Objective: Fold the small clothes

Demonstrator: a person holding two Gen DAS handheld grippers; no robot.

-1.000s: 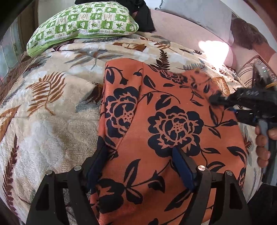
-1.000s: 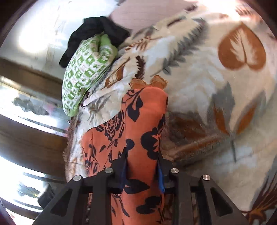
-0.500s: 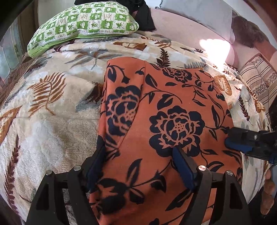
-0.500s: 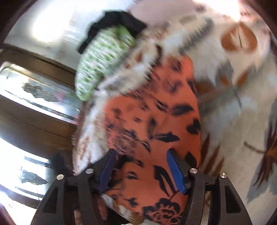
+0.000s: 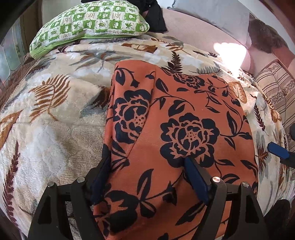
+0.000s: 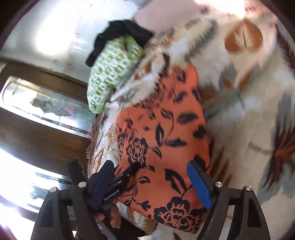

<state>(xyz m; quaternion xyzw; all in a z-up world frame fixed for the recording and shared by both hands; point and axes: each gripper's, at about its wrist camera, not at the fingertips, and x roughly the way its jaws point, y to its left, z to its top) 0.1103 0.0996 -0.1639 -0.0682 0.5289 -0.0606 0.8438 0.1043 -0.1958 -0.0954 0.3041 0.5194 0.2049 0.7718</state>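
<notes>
An orange cloth with dark blue flowers (image 5: 184,114) lies folded flat on a cream leaf-print blanket (image 5: 46,129). My left gripper (image 5: 147,158) stands open over the cloth's near left part. Its left finger sits at the cloth's edge and its right pad rests on the fabric. My right gripper (image 6: 150,166) hovers above the same cloth (image 6: 166,138); its jaws are opening and nothing is pinched between them. One of its blue pads (image 5: 277,150) shows at the right edge of the left wrist view. A hand (image 6: 110,212) grips the left tool.
A green checked pillow (image 5: 88,24) and a black garment (image 5: 154,16) lie at the far end of the bed. A striped cushion (image 5: 274,88) sits at the right. A dark wooden cabinet with glass panes (image 6: 46,110) stands beside the bed.
The right gripper has let go of the cloth fold, opened wide and drawn back and up. The cloth now lies flat. The left gripper has stayed in place.
</notes>
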